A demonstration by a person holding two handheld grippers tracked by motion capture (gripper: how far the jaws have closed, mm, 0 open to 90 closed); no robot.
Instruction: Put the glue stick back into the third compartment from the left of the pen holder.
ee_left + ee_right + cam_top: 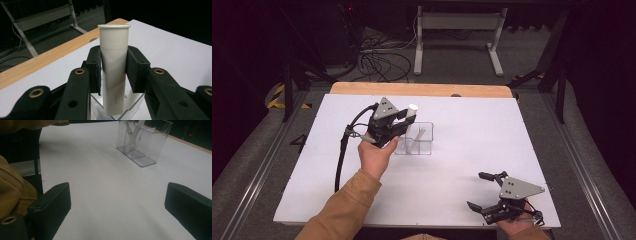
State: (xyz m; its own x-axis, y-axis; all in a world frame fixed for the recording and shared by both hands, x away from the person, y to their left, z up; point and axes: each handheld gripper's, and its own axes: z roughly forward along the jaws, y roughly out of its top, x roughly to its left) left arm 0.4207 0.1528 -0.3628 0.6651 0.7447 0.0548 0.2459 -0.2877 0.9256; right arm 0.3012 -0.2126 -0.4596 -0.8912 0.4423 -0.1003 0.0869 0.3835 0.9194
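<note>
My left gripper [404, 121] is shut on a white plastic tube [114, 67], which stands upright between its pads [93, 71]. The tube's lower end reaches into a clear plastic box [414, 138] with compartments, in the middle of the white table [462, 150]. From above, the tube's rim [412, 107] sticks up over the left side of the box. A second pale tube [421, 134] leans inside the box. My right gripper [483, 191] is open near the table's front right corner, with nothing between its jaws. The clear box [142, 142] lies far ahead of it.
A wooden strip [422, 89] runs along the table's far edge. Beyond it are cables [379, 62] on the floor and a white desk frame [457, 35]. A tan sleeve [11, 190] sits at the left of the right gripper view.
</note>
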